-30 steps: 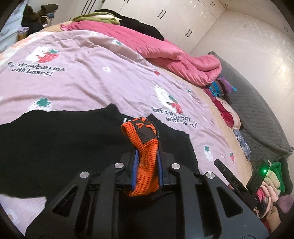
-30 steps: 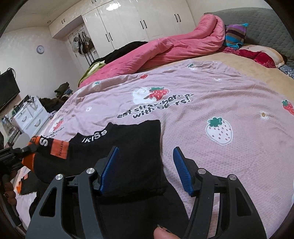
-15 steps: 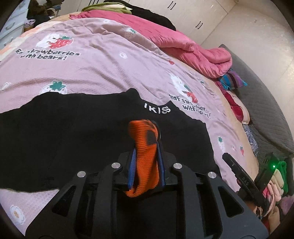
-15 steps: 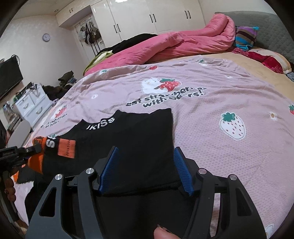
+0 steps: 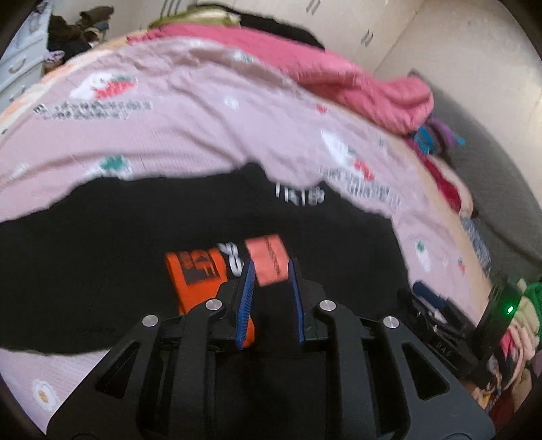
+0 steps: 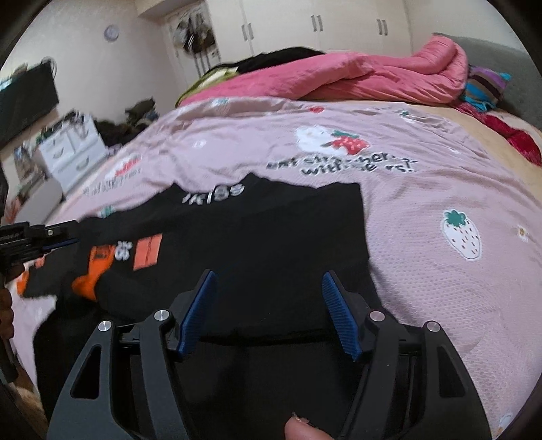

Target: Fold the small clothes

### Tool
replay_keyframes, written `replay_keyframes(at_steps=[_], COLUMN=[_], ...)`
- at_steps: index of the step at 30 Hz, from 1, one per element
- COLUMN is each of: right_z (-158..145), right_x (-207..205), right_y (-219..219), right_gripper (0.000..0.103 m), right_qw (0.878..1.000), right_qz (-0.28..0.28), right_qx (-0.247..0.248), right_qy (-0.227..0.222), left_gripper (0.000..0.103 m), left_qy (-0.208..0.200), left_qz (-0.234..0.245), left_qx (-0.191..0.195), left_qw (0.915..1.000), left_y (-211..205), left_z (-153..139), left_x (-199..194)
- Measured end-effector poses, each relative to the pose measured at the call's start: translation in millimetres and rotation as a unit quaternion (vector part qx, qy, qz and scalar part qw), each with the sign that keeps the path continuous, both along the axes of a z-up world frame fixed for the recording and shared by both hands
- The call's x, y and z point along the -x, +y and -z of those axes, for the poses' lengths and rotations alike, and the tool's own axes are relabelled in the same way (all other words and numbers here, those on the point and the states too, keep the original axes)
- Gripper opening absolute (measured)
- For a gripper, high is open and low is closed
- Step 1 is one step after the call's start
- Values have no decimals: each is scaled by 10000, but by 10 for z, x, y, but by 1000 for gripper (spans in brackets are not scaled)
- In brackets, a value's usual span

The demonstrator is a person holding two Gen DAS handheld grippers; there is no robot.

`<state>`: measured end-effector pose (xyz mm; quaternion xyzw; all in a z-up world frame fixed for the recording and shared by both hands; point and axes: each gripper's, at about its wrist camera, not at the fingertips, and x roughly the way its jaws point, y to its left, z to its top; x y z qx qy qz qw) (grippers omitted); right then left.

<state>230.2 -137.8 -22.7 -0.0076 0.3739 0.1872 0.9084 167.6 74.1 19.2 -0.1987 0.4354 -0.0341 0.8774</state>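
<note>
on the bedspread, both grippers, left and right, spread over black garment

garment on bedspread; quilt behind

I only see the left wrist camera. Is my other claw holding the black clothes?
Observer: No. The right claw is open and its jaws have just been opening. The black garment shows between them, but nothing pinches it.
Child: Does the room have a clock?
Observer: Yes, a round wall clock hangs high up.
Child: And a TV?
Observer: A dark screen stands at the left edge of the right wrist view.
</note>
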Motion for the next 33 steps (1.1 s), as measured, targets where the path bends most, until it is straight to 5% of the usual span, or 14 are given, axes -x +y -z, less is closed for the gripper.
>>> replay_keyframes(at_steps=[6, 15, 18, 27, 29, 33], right_z=[216, 251, 179, 17, -1, -38], right_x=[-79, -72, -40, 58, 69, 133], right_y=[70, 53, 50, 117, 147, 241], right_gripper=[70, 79, 85, 95, 96, 98], right_qw=[9984, 9982, 9989, 9998, 9998, 9997], right_qz=[48, 37, 19, -117, -140, -162], right_qx=[376, 273, 149, -83, -80, 154], right_qy=[416, 527, 433, 165, 119, -135], left_gripper=[14, 15, 38, 56, 72, 87], left_qy=[749, 582, 417, 112, 59, -35], left_qz=[177, 231, 221, 4, -121, -426], left_qx=[-95, -231, -376, -655, -759, -1017], left_qw=[9970, 9978, 9982, 9978, 9970, 9939], left_y=[-98, -117, -128, -37, 9, 136], left_z=[475, 443, 322, 159, 127, 62], left_x=[-58, 29, 87, 344, 377, 473])
